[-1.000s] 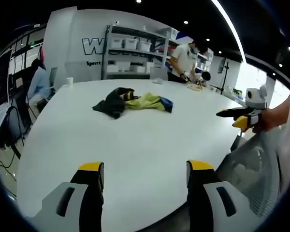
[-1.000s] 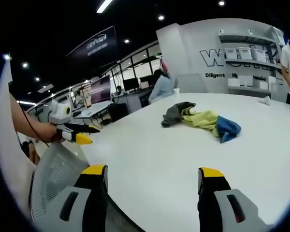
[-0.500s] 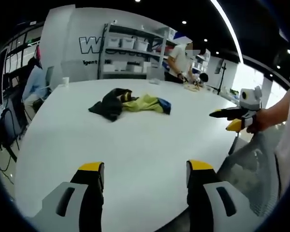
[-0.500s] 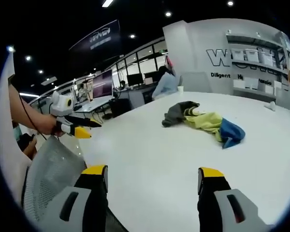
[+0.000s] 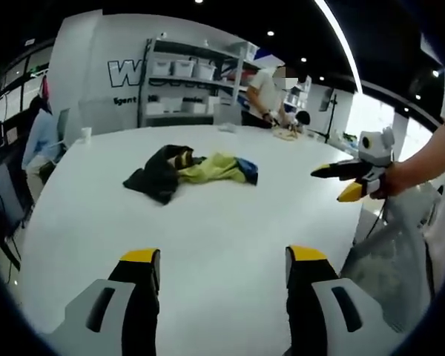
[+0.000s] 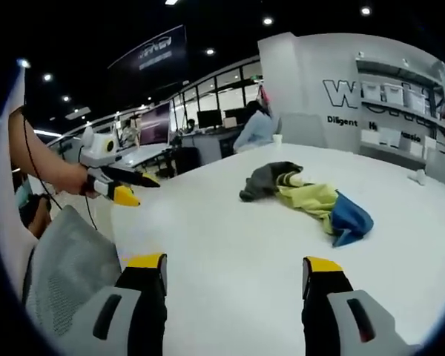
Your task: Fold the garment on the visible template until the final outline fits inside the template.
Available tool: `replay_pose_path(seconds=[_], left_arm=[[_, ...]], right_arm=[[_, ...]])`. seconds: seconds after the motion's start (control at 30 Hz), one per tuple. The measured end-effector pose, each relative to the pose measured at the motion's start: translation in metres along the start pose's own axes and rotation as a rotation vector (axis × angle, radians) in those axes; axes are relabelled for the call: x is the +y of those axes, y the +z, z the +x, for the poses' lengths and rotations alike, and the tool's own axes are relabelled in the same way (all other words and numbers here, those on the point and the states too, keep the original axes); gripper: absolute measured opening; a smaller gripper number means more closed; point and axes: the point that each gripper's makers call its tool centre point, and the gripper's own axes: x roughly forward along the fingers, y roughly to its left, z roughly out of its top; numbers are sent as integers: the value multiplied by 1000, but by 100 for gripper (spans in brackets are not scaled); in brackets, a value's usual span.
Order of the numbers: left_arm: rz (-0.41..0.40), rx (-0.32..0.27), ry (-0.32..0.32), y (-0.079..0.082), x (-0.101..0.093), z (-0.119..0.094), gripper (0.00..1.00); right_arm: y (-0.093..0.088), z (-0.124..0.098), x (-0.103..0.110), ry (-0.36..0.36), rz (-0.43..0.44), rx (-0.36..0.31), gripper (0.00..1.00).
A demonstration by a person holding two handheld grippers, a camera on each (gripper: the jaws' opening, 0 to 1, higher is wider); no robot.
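Garment (image 5: 185, 167): crumpled heap on the white table (image 5: 208, 237), well out from both grippers — dark grey part at one end, yellow in the middle, blue at the other; in the right gripper view the same heap (image 6: 308, 200) lies right of centre, blue end nearest.
Template: cannot make out any outline on the table top from here.
Left gripper (image 5: 221, 261): jaws wide apart, yellow-tipped, nothing between them, held over the near table edge; seen from the right gripper view it sits at the left (image 6: 126, 189), in a hand, jaws close together there, though whether they are fully closed I cannot tell.
Right gripper (image 6: 234, 267): jaws wide, holding nothing, over the near part of the table; in the left gripper view it shows at the right (image 5: 341, 178), gripped by a hand, not touching the garment.
Chair (image 6: 67, 274): grey mesh back at the near left, beside the table edge.
Room: shelving (image 5: 189, 81) with white bins against the far wall; a person (image 5: 267, 93) standing at the far side of the table — another person (image 6: 252, 130) seated beyond it; a cup (image 5: 86, 134) near the far edge.
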Motion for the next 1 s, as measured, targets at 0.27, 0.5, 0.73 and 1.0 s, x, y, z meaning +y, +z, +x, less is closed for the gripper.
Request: replay_pose_path(seconds=[0.27, 0.5, 0.73, 1.0], left_arm=[[49, -1, -40, 26, 12, 28, 67], [91, 0, -69, 48, 25, 53, 66], [125, 9, -94, 66, 41, 81, 65], [168, 37, -121, 79, 58, 116, 61]], right_arm=[[17, 23, -24, 5, -37, 2, 71], [30, 46, -44, 6, -62, 9, 69], [44, 66, -67, 15, -88, 9, 67], [54, 83, -93, 19, -112, 22, 65]])
